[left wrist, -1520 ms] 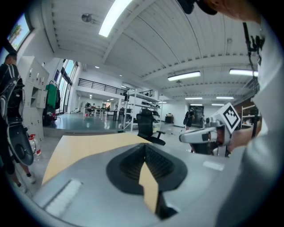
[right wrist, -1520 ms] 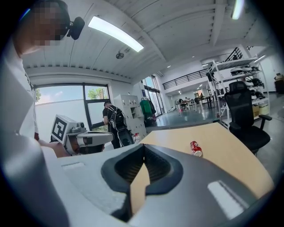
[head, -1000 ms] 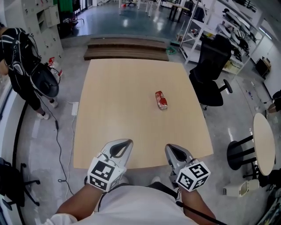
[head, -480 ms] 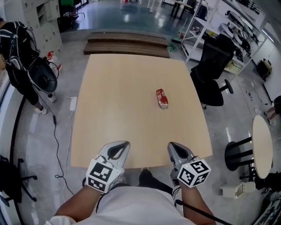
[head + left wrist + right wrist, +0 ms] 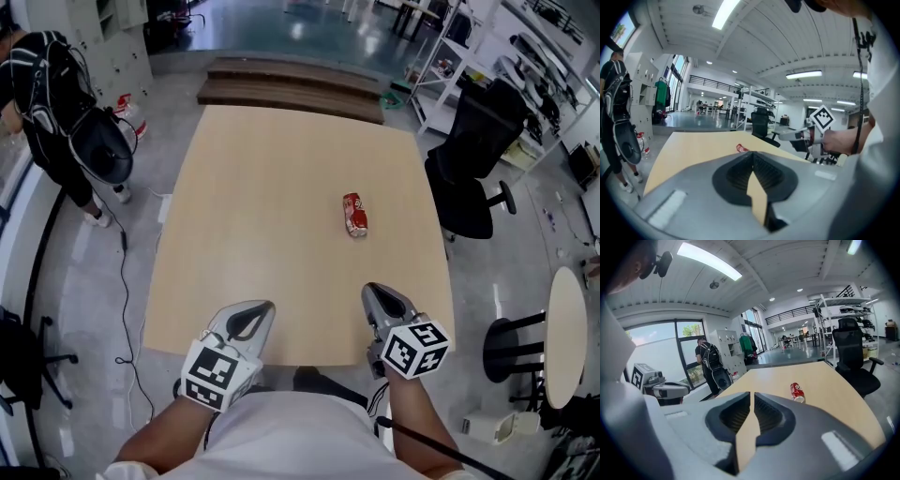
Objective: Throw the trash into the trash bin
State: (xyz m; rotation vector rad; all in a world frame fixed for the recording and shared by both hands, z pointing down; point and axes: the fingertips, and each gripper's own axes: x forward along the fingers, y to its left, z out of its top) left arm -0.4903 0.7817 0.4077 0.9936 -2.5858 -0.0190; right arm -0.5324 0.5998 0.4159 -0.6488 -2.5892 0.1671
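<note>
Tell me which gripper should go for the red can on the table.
Right. The red can lies on the right half of the table, ahead of the right gripper, whose jaws have just been opening, nothing between them. The left gripper sits farther across.

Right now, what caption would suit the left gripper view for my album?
Shut, empty left tongs aim across a wooden table toward a red can.

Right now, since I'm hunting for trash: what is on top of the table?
One red can lies on its side on the table, right of centre. The rest of the visible top is bare wood. The can's underside cannot be seen.
</note>
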